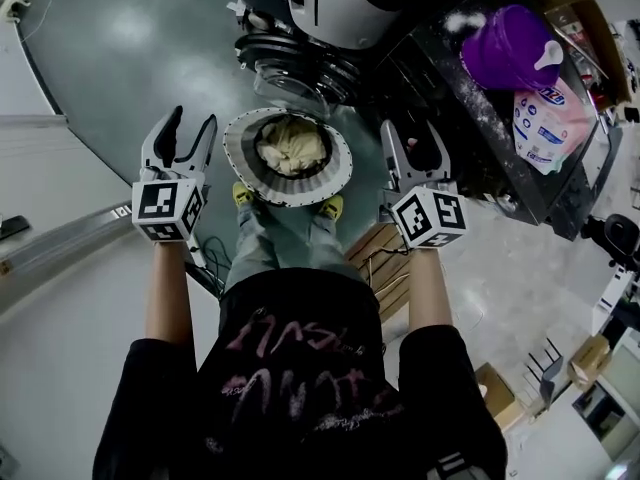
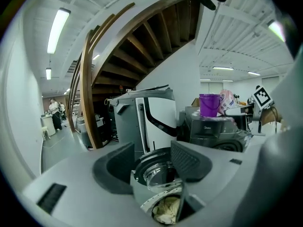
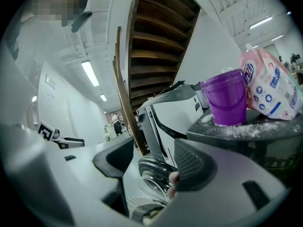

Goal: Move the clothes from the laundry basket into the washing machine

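Observation:
The round laundry basket [image 1: 240,153] with a striped rim stands on the floor by the person's feet and holds a crumpled pale yellow cloth [image 1: 292,146]. Beyond it is the grey-white washing machine [image 1: 345,3] with its round glass door [image 1: 300,68] swung open. My left gripper [image 1: 192,118] hangs left of the basket and my right gripper [image 1: 413,133] right of it. Both are open with nothing between the pads. In the left gripper view the left gripper [image 2: 154,164] frames the door and the cloth [image 2: 166,210]. The right gripper [image 3: 147,167] points at the door [image 3: 154,171].
A dark counter [image 1: 470,158] right of the machine carries a purple bucket [image 1: 508,48] and a pink-white detergent bag [image 1: 545,123]. A wooden staircase [image 2: 94,79] rises behind the machine. A wooden pallet [image 1: 375,253] lies by the person's right foot. Boxes stand at the lower right.

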`<move>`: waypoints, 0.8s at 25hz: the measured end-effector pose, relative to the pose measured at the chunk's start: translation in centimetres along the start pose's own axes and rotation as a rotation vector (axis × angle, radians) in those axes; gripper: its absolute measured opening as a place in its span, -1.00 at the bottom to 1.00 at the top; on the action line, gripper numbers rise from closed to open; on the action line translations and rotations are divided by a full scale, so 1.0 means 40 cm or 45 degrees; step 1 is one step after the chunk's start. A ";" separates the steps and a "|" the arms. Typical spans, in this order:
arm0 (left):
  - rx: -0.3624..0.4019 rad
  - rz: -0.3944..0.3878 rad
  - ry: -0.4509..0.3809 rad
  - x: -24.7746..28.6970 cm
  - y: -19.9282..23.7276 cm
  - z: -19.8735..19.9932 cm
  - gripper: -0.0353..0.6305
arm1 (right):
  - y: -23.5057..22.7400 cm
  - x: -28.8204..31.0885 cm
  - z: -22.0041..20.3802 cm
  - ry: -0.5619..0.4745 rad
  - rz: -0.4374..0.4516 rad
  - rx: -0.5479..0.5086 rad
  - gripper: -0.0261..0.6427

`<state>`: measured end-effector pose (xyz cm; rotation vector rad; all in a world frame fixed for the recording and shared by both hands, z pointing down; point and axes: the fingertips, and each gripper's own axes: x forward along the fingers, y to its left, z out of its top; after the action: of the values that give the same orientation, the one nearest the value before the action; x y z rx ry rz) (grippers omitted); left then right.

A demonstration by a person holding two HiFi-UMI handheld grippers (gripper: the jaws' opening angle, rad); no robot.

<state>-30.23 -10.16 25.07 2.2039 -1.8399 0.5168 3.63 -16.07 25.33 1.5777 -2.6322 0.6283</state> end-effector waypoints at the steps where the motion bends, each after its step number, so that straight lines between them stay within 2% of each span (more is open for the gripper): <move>1: -0.001 -0.016 0.008 0.004 0.008 -0.008 -0.14 | 0.012 0.001 -0.004 0.005 -0.005 -0.006 -0.11; 5: 0.001 -0.079 0.040 0.028 0.042 -0.040 -0.14 | 0.046 0.021 -0.028 0.036 -0.026 -0.038 -0.11; 10: 0.145 -0.179 0.149 0.064 0.043 -0.100 -0.14 | 0.073 0.039 -0.095 0.129 -0.017 -0.101 -0.11; 14: 0.207 -0.253 0.200 0.097 0.023 -0.144 -0.14 | 0.071 0.057 -0.164 0.221 -0.002 -0.152 -0.11; 20: 0.353 -0.377 0.305 0.142 -0.032 -0.231 -0.13 | 0.100 0.085 -0.272 0.374 0.150 -0.309 -0.11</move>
<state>-29.26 -11.46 35.89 2.4054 -1.3604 0.9712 -3.54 -13.60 34.71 1.1745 -2.4823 0.4790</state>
